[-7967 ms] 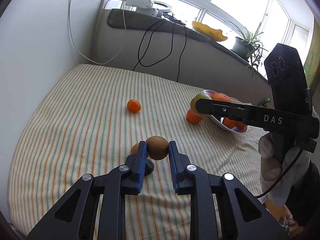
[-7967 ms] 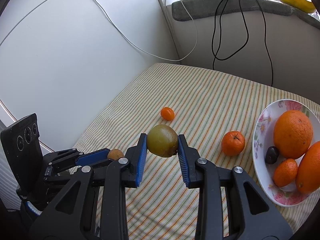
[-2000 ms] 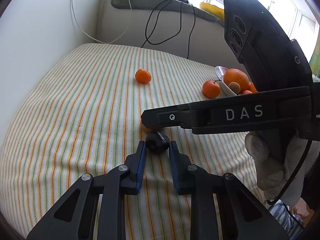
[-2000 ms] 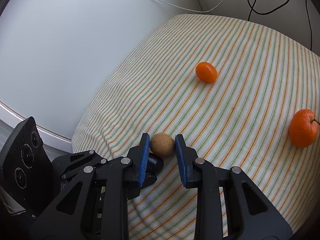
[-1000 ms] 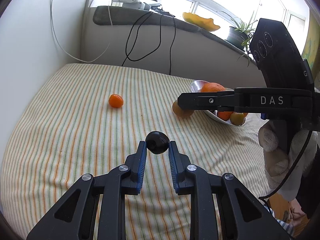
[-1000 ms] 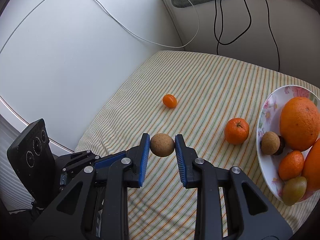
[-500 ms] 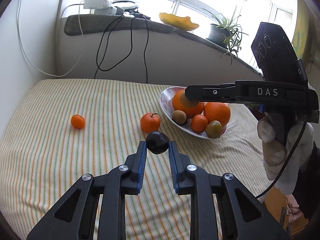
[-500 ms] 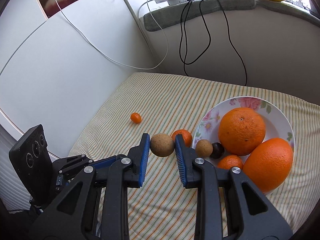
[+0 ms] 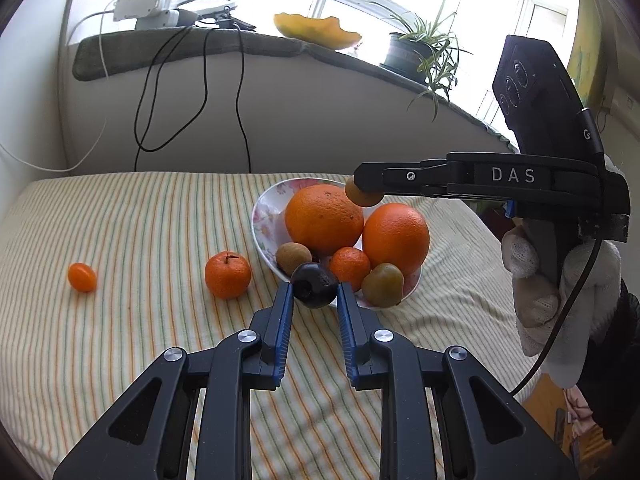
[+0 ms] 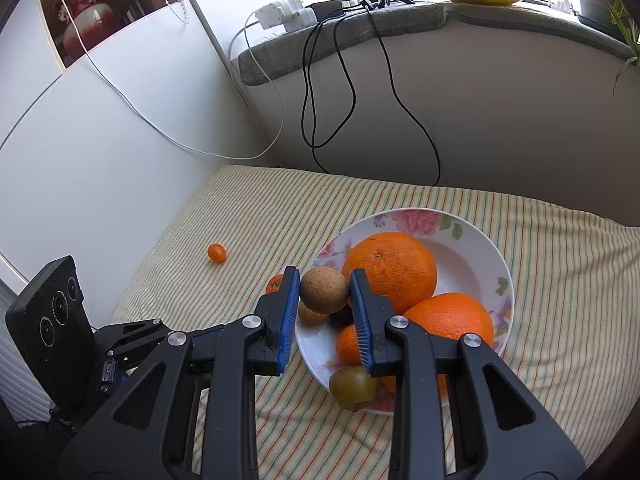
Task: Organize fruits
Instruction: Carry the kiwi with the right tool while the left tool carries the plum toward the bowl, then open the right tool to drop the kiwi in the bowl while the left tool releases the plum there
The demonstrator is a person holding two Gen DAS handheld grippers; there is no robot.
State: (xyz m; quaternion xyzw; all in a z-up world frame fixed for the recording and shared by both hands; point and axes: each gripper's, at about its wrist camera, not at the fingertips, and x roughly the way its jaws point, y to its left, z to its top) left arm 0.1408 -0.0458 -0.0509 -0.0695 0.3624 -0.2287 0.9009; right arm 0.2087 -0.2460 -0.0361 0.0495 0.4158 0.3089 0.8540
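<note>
My left gripper (image 9: 314, 302) clamps the dark plum (image 9: 314, 285) beside the bowl (image 10: 480, 248), my right gripper (image 10: 325, 300) clamps the brown fruit (image 10: 324, 290) above it.

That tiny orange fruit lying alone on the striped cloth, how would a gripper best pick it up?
The small orange fruit is oval and lies on its side, away from the tangerine and the bowl. Probably best to come straight down from above and close the fingers across its narrow middle, not its ends; nothing crowds it.

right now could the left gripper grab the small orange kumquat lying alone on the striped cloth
Probably not: the left gripper is shut on a dark round plum, so its jaws are full. The kumquat itself lies unobstructed.
</note>
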